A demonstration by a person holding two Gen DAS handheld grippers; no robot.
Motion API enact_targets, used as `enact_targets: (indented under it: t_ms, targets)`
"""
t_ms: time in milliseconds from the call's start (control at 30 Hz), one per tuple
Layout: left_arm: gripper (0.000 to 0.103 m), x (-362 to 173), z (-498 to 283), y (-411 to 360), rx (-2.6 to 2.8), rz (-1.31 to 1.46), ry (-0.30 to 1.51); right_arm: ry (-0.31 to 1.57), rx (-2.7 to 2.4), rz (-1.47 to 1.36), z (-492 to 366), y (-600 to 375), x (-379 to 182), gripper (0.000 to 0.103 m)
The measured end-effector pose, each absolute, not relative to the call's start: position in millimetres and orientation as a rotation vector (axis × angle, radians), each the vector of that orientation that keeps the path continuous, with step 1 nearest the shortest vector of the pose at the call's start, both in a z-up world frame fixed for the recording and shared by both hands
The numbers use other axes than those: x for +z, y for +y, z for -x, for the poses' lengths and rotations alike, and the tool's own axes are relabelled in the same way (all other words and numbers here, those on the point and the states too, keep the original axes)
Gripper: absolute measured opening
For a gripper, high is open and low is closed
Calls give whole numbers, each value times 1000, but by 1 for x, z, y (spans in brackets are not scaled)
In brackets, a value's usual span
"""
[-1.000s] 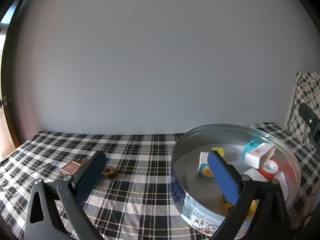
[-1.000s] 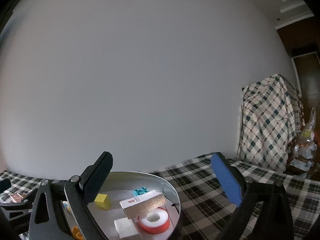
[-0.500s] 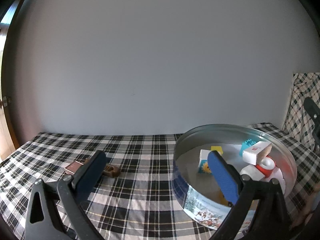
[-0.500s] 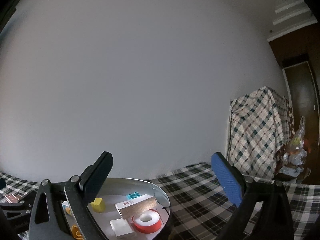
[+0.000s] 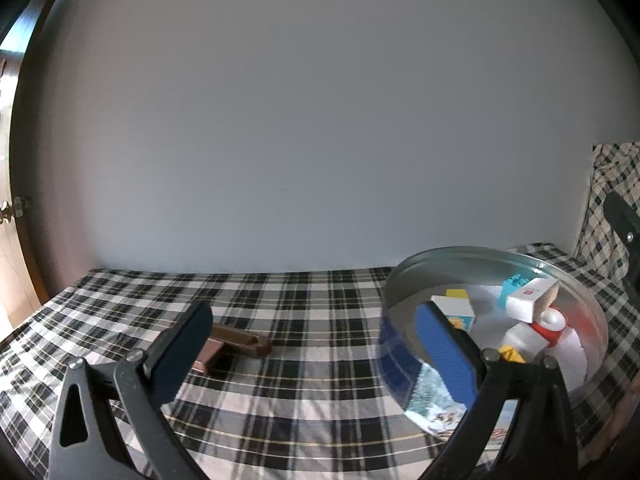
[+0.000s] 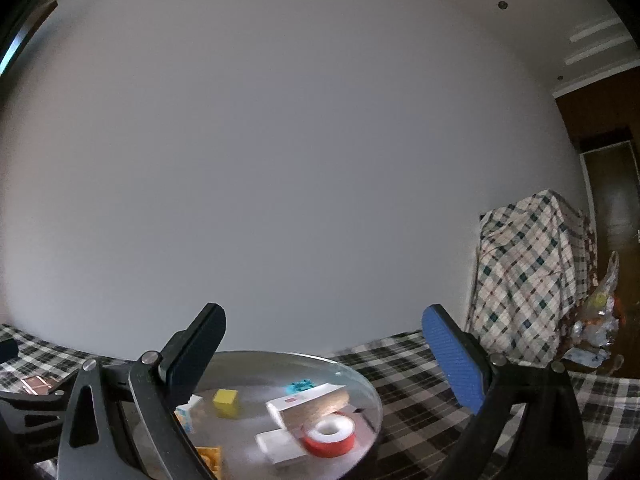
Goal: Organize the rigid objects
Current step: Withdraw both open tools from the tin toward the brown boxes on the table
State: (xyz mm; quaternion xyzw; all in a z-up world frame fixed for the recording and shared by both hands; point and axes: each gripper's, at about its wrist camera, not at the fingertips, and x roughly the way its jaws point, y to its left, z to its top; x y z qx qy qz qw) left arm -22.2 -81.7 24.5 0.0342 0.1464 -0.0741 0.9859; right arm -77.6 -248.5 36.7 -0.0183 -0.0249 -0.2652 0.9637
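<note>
- Left wrist view: we see the left gripper (image 5: pixel 316 344) with its jaws spread wide and nothing between them, hanging above the checked tablecloth (image 5: pixel 304 304).
- Between the two fingers, on the cloth, lies a brown object (image 5: pixel 240 344); a reddish flat piece (image 5: pixel 206 356) sits touching or just beside it, partly hidden by the left finger. We cannot tell what either one is.
- We judge these to be the last loose items, and the wide spread suits an approach to the brown object.
- Round metal tin (image 5: pixel 404 364) stands on the cloth to the right of the brown object, apart from it. It serves as the collection place.
- Right wrist view: the right gripper (image 6: pixel 324 356) is also spread wide and empty, raised over the tin's near side and pointed mostly at the wall.
- Inside the tin we note a yellow cube (image 6: pixel 226 402), a teal brick (image 6: pixel 300 386), a long white-and-tan box (image 6: pixel 312 406) leaning across a red tape roll (image 6: pixel 330 438), and a white block (image 6: pixel 280 446).
- Box rests tilted on the roll, so contents are piled loosely, not packed.
- Judgement: task is well along; the brown object and its neighbour remain outside the tin.
</note>
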Motion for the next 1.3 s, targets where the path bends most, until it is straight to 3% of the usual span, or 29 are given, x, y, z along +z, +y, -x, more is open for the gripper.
enact_targets:
  t_ms: [1300]
  targets:
    - [102,10,-56,95,54,67,453,108,-280,-63,-10,-118,21,100]
